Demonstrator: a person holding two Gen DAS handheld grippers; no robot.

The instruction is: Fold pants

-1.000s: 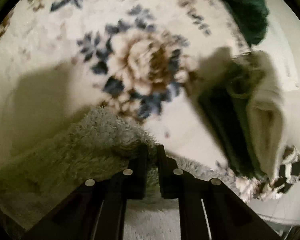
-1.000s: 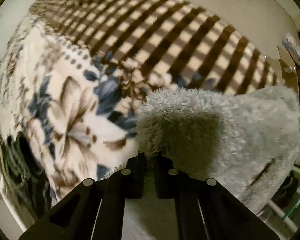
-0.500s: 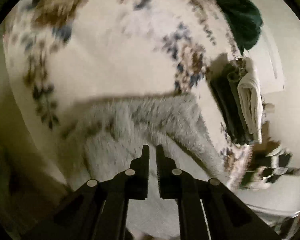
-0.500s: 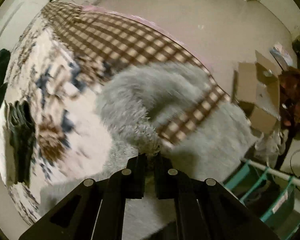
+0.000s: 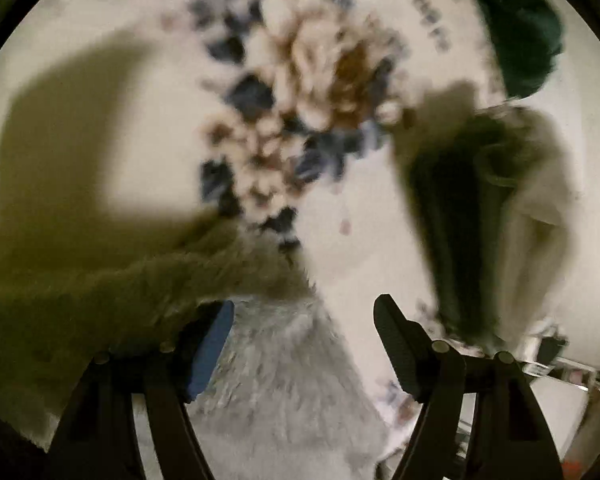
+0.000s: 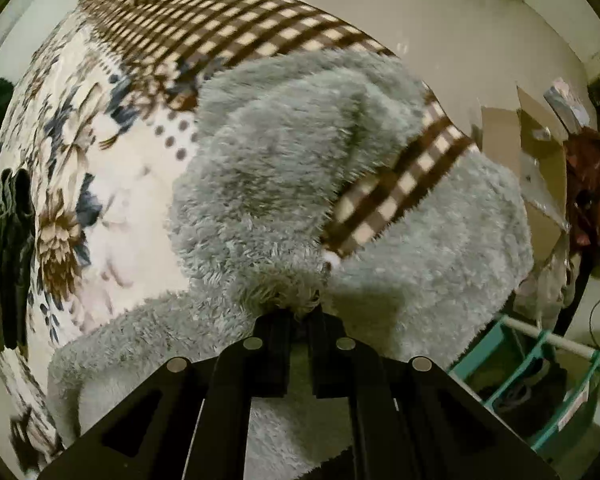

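Note:
The fluffy grey pants (image 6: 300, 168) lie bunched on the floral bed blanket (image 6: 112, 216), with two legs spread over the checked border. My right gripper (image 6: 300, 314) is shut on a tuft of the grey pants. In the blurred left wrist view my left gripper (image 5: 304, 312) is open, its jaws wide apart just above the grey pants (image 5: 284, 380), holding nothing.
A stack of folded dark and beige clothes (image 5: 492, 216) lies on the blanket to the right, also in the right wrist view (image 6: 4, 248). A dark green garment (image 5: 520, 28) lies beyond. Cardboard boxes (image 6: 532, 160) and a teal rack (image 6: 540, 380) stand on the floor.
My left gripper has opened and let go of the grey pants. The right gripper has stayed shut on them and the pants now lie more spread on the blanket.

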